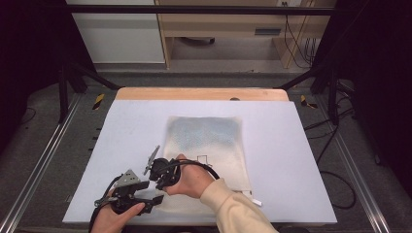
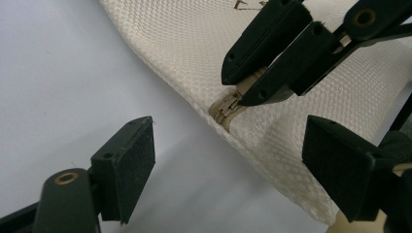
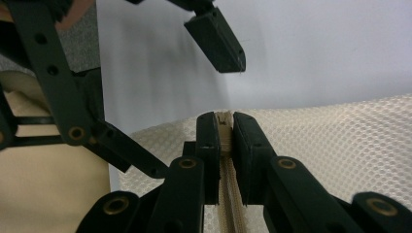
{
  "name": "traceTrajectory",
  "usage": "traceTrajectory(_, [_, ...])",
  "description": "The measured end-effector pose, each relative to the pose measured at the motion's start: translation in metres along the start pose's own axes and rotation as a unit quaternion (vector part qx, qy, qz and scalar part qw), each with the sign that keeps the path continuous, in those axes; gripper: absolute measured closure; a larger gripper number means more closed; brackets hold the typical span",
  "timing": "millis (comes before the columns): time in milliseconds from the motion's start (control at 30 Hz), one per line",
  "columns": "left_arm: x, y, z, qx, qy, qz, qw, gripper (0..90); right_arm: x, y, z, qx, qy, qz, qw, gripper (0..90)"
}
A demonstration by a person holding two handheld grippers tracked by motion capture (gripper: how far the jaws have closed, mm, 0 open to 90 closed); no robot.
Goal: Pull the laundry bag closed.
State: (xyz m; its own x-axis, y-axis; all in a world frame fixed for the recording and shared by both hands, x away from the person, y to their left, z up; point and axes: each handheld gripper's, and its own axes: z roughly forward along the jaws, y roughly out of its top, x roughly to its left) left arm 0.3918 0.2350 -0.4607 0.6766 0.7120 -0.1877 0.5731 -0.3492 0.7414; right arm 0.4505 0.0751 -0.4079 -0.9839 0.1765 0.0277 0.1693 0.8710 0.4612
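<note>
I had the right gripper (image 3: 224, 127) clenched on the zipper pull (image 2: 228, 104) at the mesh bag's (image 1: 206, 141) seven-o'clock corner; the left gripper (image 2: 228, 170) stood released nearby, zipper's travel remaining.

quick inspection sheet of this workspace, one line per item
surface: pale mat on a wooden table
job's things: cream mesh bag lying flat; beige zipper pull at its edge
clutter: nothing seen
grippers: right tool shut on the zipper pull; left tool open, jaws either side of the bag's corner, not touching
cables: black cable looping from the right tool
surroundings: black frame, grey floor, wooden furniture behind
</note>
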Motion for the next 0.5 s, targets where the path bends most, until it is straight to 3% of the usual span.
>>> traceTrajectory(367, [-0.001, 0.000, 0.010, 0.009, -0.030, -0.004, 0.9995, 34.6, 0.001, 0.000, -0.009, -0.010, -0.008, -0.006, 0.9999, 82.1])
traceTrajectory(500, [0.001, 0.002, 0.014, 0.006, -0.059, -0.006, 0.9982, 40.2, 0.002, 0.001, -0.011, -0.015, -0.007, -0.005, 0.9999, 82.1])
